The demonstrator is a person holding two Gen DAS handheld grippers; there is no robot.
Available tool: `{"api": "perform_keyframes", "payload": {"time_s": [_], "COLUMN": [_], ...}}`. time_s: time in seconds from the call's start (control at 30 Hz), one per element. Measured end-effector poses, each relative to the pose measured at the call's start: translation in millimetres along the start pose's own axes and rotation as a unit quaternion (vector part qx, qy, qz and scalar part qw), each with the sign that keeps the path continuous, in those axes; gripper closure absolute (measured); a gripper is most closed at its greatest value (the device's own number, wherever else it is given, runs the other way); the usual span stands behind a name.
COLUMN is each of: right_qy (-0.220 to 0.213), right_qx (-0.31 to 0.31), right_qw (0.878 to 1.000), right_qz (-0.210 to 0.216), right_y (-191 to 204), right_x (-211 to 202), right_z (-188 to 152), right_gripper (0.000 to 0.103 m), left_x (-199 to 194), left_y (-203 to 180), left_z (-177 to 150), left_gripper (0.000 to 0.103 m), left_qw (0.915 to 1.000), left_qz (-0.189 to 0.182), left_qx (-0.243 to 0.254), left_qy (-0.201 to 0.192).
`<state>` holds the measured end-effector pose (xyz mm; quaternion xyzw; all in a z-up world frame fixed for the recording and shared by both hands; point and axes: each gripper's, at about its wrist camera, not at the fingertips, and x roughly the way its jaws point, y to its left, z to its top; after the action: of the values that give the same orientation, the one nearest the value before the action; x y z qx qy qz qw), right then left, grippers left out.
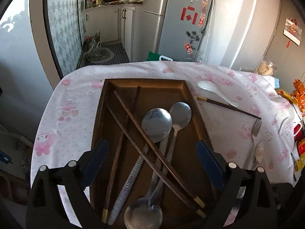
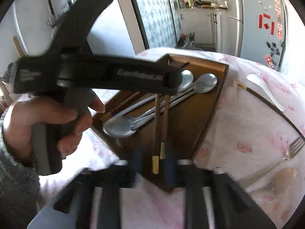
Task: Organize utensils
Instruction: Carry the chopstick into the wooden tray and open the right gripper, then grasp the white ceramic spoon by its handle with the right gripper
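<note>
One dark rectangular wooden tray [image 1: 106, 103] lies under the left gripper. Inside it are three brown wooden chopsticks with brass caps [image 1: 133, 118] and three round-bowled steel spoons [image 1: 157, 125]. On the cloth to the gripper's right lie one white ceramic soup spoon [image 1: 215, 91], a fourth brown chopstick [image 1: 228, 106] and one steel fork [image 1: 254, 133].

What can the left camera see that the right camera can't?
Only the left wrist view shows the left tool wide open over the wooden tray, and orange packets. Only the right wrist view shows the person's hand, and the right tool around two chopstick ends. Both show the tray, metal spoons, white spoon and fork.
</note>
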<state>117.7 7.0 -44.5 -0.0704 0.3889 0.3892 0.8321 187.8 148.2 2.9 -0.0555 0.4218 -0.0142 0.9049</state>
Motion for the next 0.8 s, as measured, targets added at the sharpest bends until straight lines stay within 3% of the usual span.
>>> {"api": "perform_keyframes", "payload": {"time_s": [0.23, 0.43, 0.47, 0.57, 0.63, 0.77, 0.8], "right_qy": [-0.036, -0.039, -0.037, -0.032, -0.021, 0.018, 0.018], "right_qx": [0.001, -0.004, -0.012, -0.017, -0.028, -0.035, -0.035], "right_qw": [0.998, 0.992, 0.992, 0.994, 0.994, 0.997, 0.997], "right_qz": [-0.055, -0.118, -0.121, -0.104, -0.104, -0.074, -0.074], "right_y": [-43.2, -122.5, -144.7, -161.3, -178.0, -204.1, -204.1], "right_x": [-75.6, -114.8, -112.8, -105.2, -89.5, -27.2, -27.2], "right_z": [-20.3, -17.0, -8.1, 2.6, 19.6, 64.7, 64.7], "right_gripper": [0.048, 0.048, 0.048, 0.048, 0.048, 0.048, 0.048], "left_x": [-3.4, 5.9, 8.8, 15.5, 21.5, 34.8, 37.8], "left_y": [-33.5, -83.4, -94.2, -115.5, -125.9, -127.3, -124.8], "left_z": [0.8, -0.1, -0.9, -4.9, -7.5, -4.7, -3.2], "left_gripper": [0.007, 0.007, 0.007, 0.010, 0.029, 0.031, 0.030], "left_qw": [0.9995, 0.9957, 0.9937, 0.9864, 0.9802, 0.9762, 0.9766], "left_qz": [-0.024, -0.046, -0.045, -0.053, -0.056, -0.071, -0.075], "left_qx": [0.019, 0.080, 0.102, 0.154, 0.190, 0.204, 0.201], "left_qy": [-0.006, -0.008, -0.009, -0.017, -0.004, 0.016, 0.018]}}
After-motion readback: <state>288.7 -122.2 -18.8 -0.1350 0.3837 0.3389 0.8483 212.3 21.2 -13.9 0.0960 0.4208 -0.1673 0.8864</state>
